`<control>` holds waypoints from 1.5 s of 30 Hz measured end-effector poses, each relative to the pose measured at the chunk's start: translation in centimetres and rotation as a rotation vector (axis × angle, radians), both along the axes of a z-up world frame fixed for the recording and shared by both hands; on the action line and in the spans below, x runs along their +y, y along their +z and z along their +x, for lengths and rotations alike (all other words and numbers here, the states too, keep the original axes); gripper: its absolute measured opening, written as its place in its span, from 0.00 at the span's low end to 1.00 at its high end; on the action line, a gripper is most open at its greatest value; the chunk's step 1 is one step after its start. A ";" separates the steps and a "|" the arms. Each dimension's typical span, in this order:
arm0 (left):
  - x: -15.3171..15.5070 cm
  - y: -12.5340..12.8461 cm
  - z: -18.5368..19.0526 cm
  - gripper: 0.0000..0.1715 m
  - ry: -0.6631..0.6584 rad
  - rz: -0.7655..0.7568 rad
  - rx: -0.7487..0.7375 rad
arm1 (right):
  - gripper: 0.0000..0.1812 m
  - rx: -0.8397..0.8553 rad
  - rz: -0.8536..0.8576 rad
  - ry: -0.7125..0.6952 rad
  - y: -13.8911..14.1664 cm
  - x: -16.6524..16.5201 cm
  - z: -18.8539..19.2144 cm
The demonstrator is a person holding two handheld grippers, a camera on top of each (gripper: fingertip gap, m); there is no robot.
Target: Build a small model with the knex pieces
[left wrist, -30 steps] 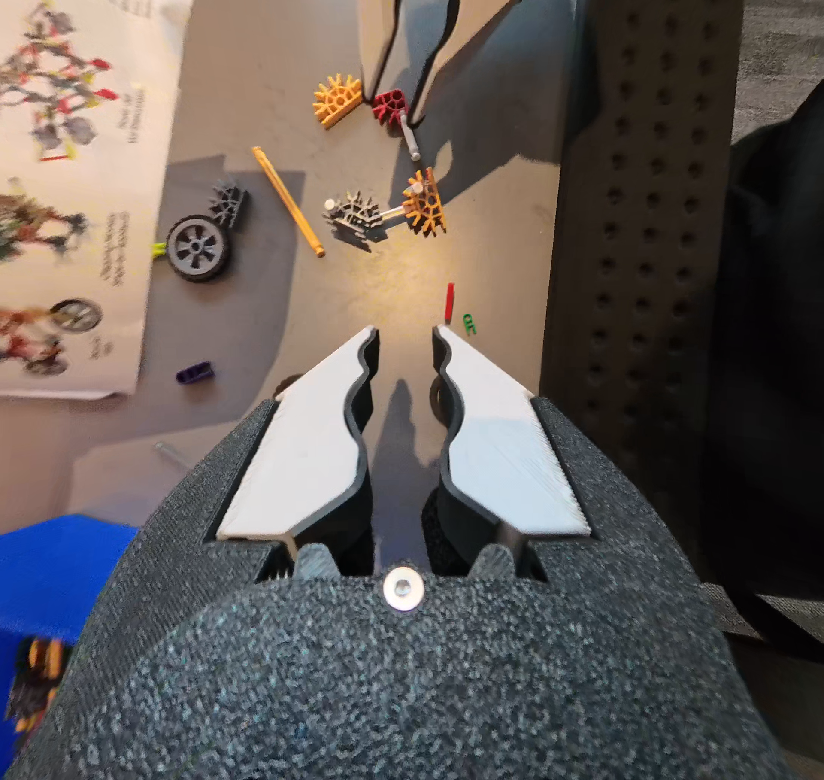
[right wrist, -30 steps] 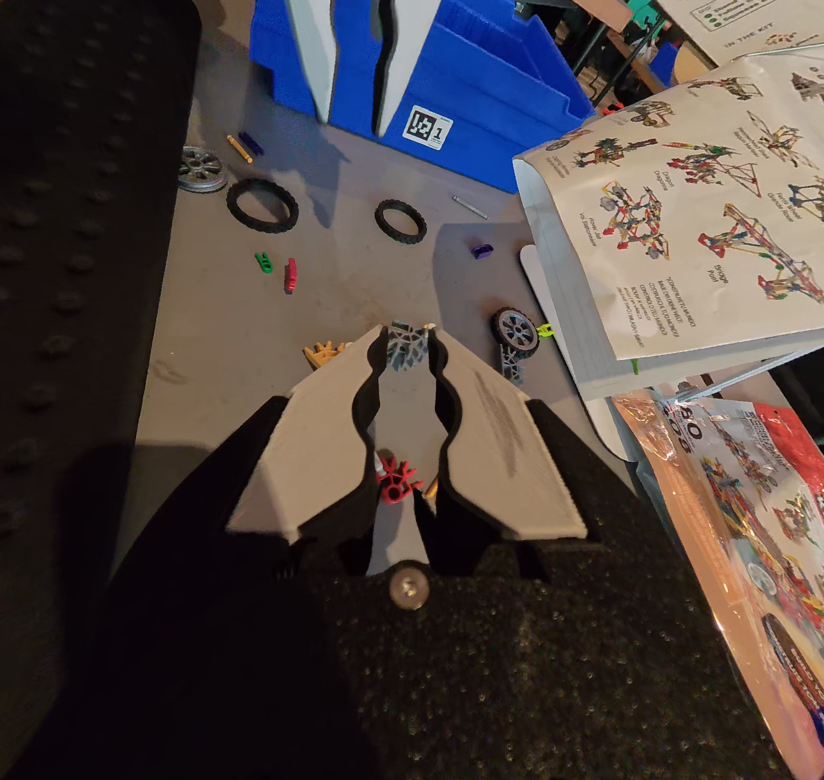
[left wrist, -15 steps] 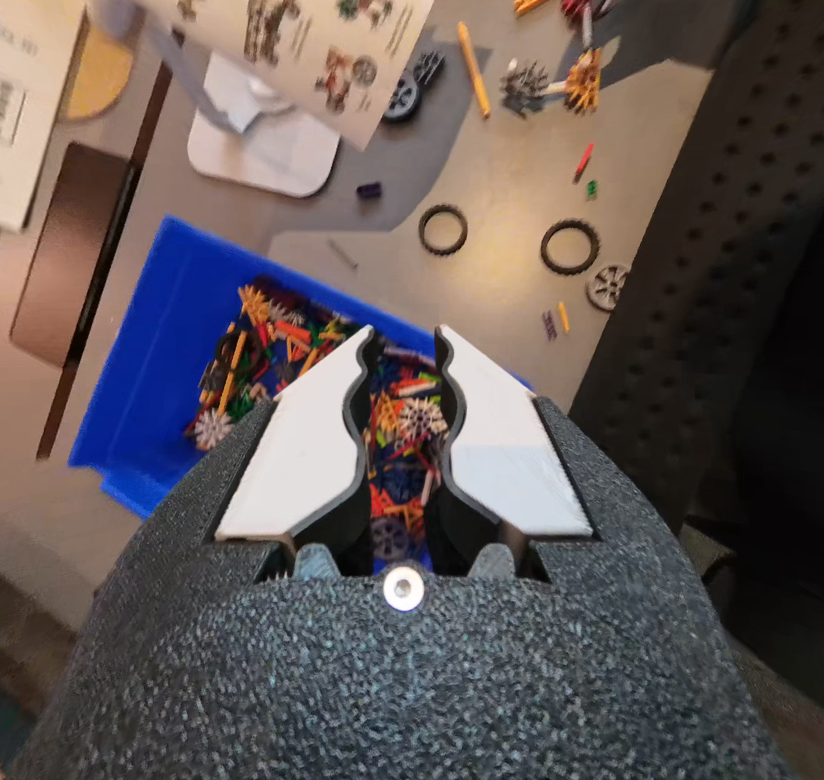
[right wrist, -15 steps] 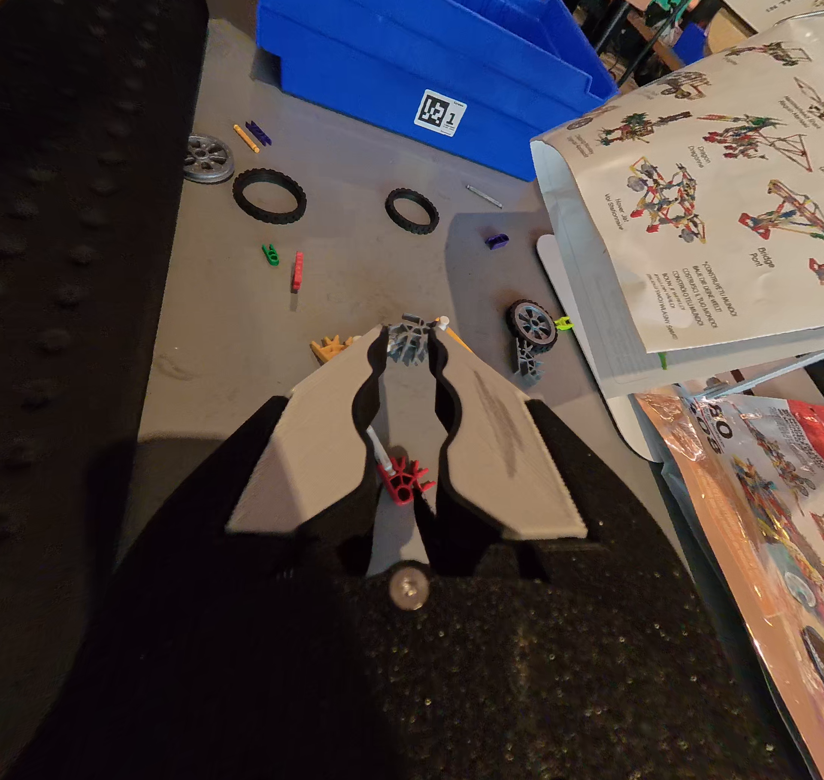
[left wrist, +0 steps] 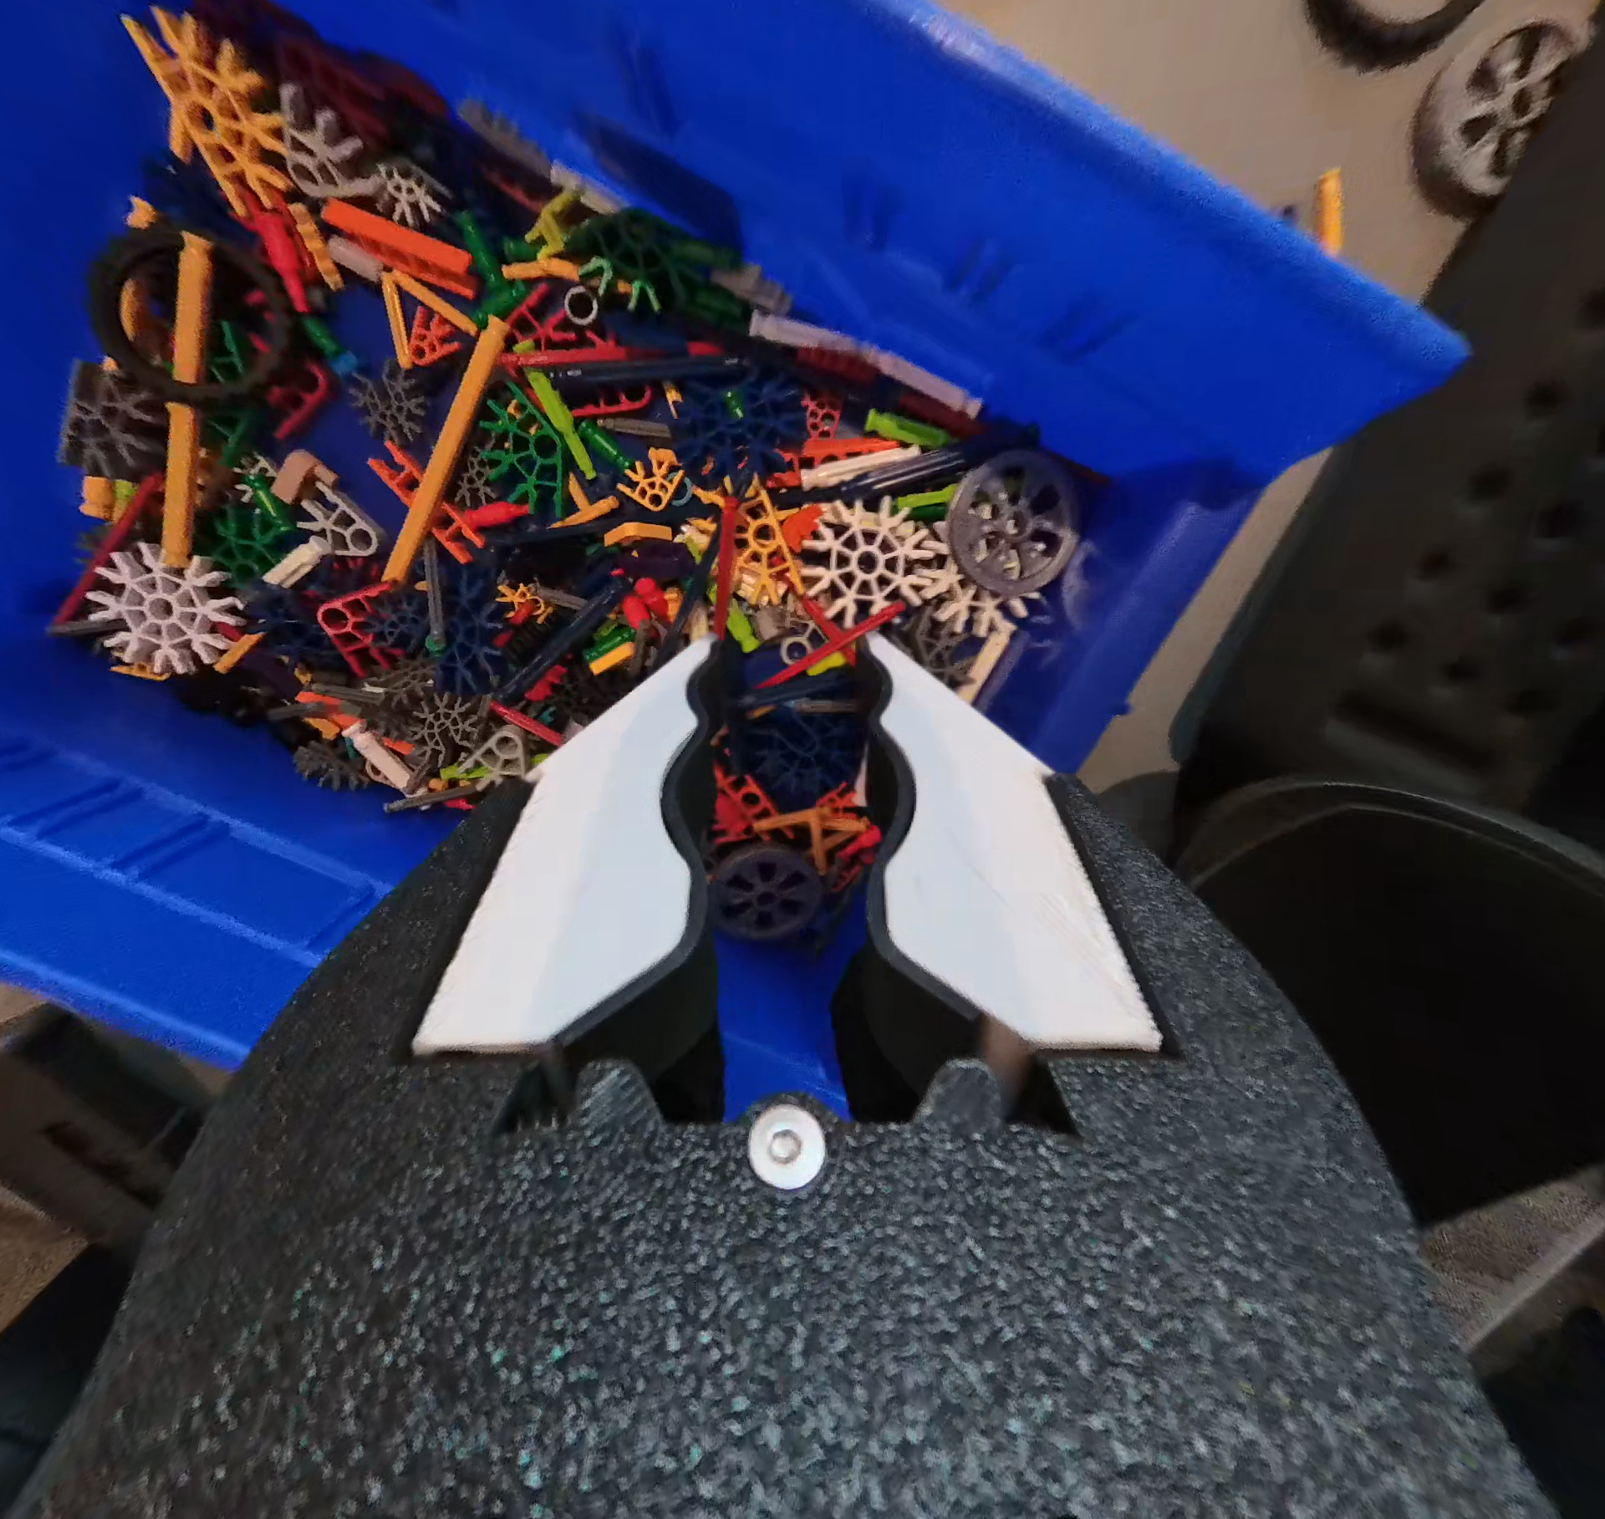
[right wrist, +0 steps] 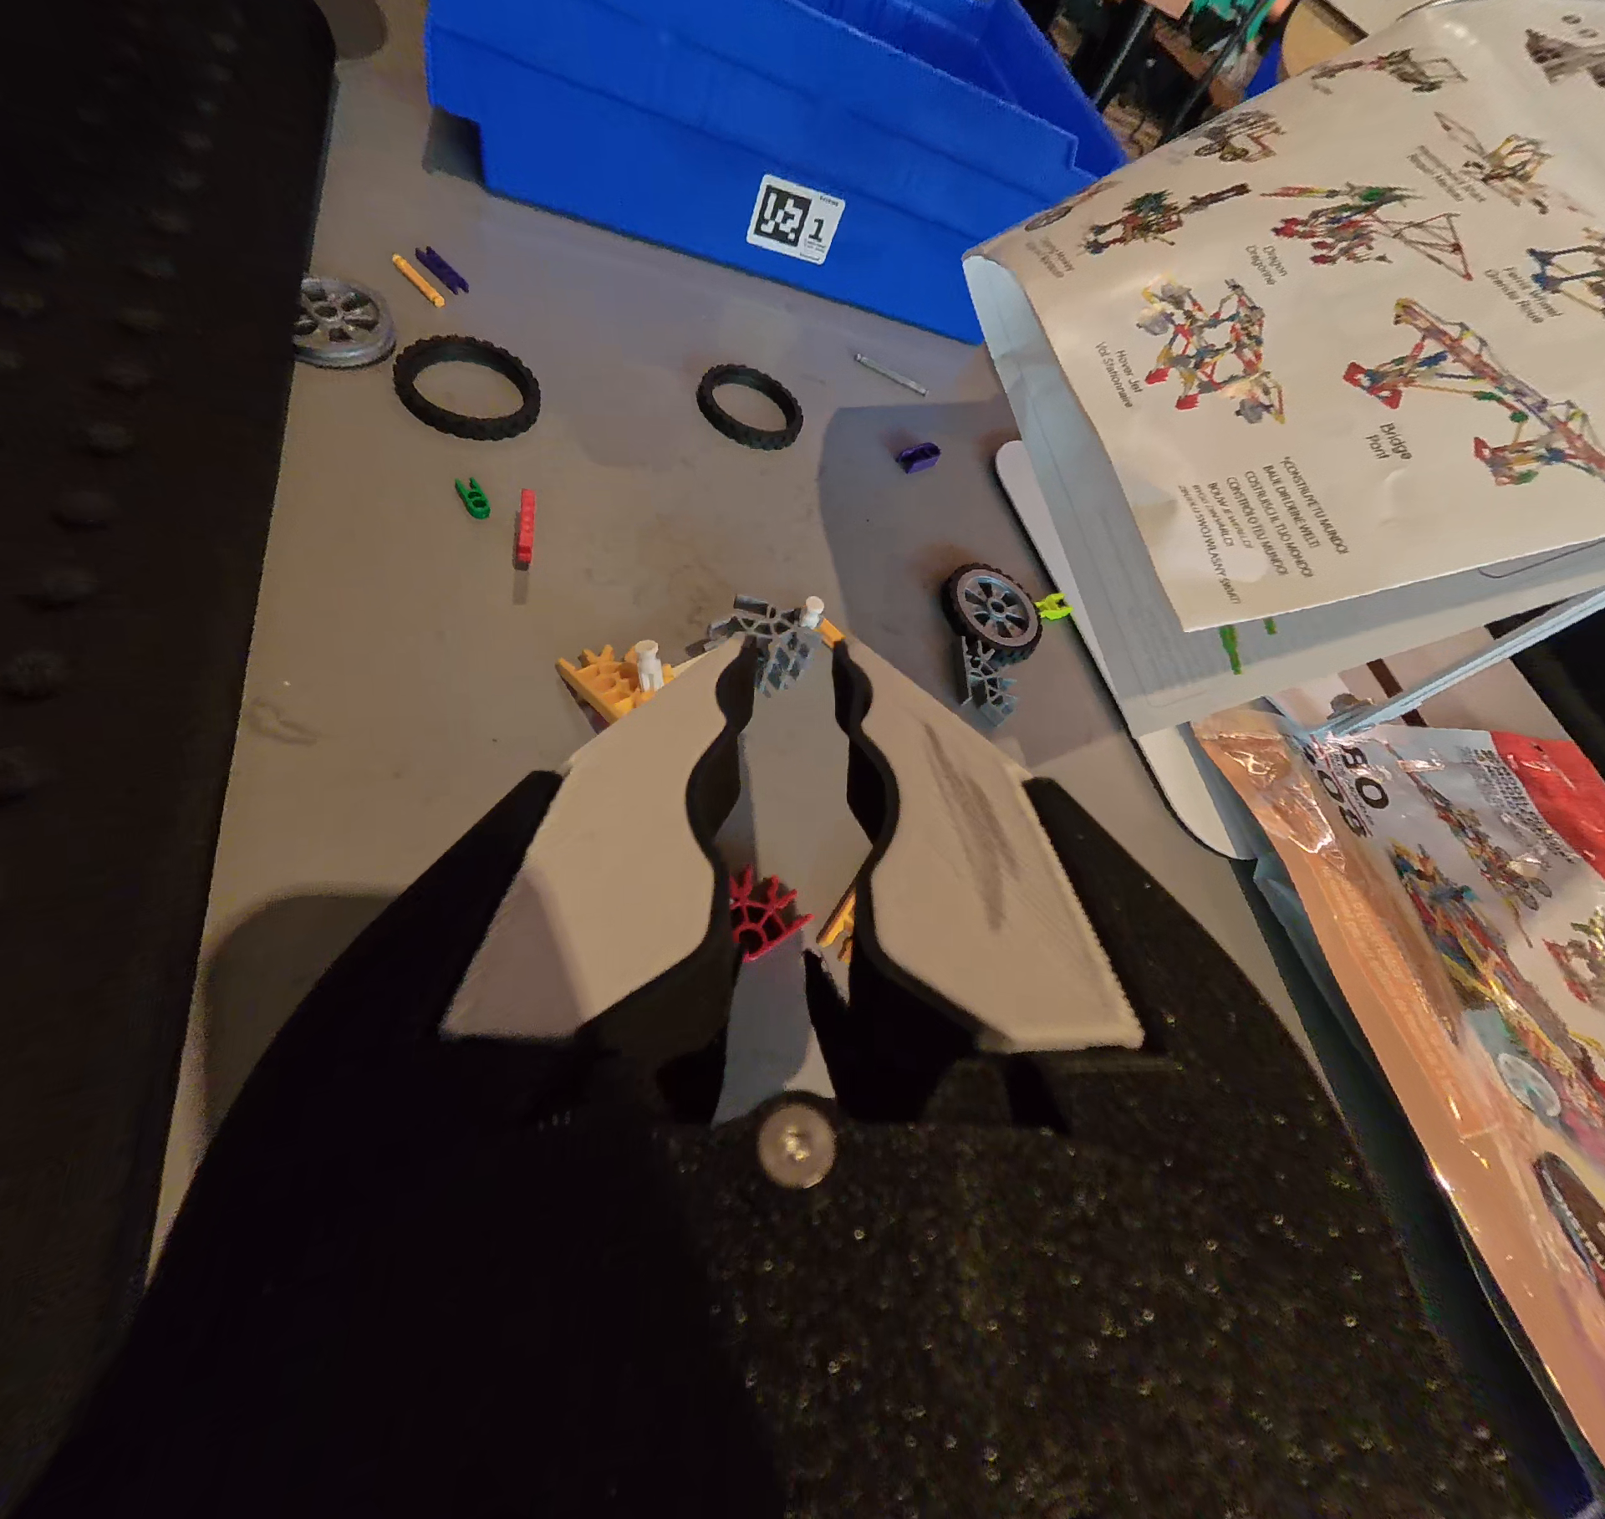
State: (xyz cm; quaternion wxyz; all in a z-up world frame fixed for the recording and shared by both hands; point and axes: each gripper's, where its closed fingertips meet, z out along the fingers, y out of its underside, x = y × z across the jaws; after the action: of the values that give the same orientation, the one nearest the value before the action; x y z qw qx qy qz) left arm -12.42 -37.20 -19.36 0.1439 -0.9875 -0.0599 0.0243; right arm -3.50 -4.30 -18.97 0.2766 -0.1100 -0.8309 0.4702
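1. Hobby or lab workspace: a grey bench [right wrist: 608, 470] carries loose toy construction pieces and tyres [right wrist: 466, 387].
2. A blue bin [left wrist: 955, 200] holds mixed rods and connectors.
3. A printed instruction sheet [right wrist: 1303, 331] and a kit bag [right wrist: 1433, 913] lie alongside.

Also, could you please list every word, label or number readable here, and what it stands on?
I won't copy wording; these things bear it.
White sticker on the blue bin: square code and a number.
Instruction sheet: captions beside model pictures.
Clear parts bag: printed branding.
Left wrist view: no writing.
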 end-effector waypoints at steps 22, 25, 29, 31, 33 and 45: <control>-2.9 -4.0 -2.3 0.06 0.055 -0.237 -0.063 | 0.09 -0.012 0.029 -0.009 -0.7 0.6 -0.2; -2.7 -3.2 -1.4 0.05 0.036 -0.212 -0.076 | 0.09 -0.013 0.031 -0.007 -0.7 0.5 -0.2; -3.1 -2.2 -2.1 0.13 0.065 -0.203 -0.041 | 0.09 -0.015 0.033 -0.004 -0.8 0.5 -0.1; -3.1 -2.2 -3.4 0.13 0.093 -0.194 -0.001 | 0.09 -0.015 0.036 -0.004 -0.8 0.5 -0.1; -2.9 -2.6 -3.5 0.13 0.089 -0.185 -0.020 | 0.09 -0.014 0.037 -0.003 -0.8 0.5 -0.1; -2.8 -4.1 -3.7 0.01 0.075 -0.226 -0.030 | 0.09 -0.003 0.041 -0.005 -0.6 0.6 0.0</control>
State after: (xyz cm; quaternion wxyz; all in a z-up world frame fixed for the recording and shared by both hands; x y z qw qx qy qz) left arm -16.11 -39.96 -23.51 0.0296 -0.9947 -0.0960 0.0213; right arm -3.54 -3.71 -19.54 0.2787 -0.1071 -0.8404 0.4523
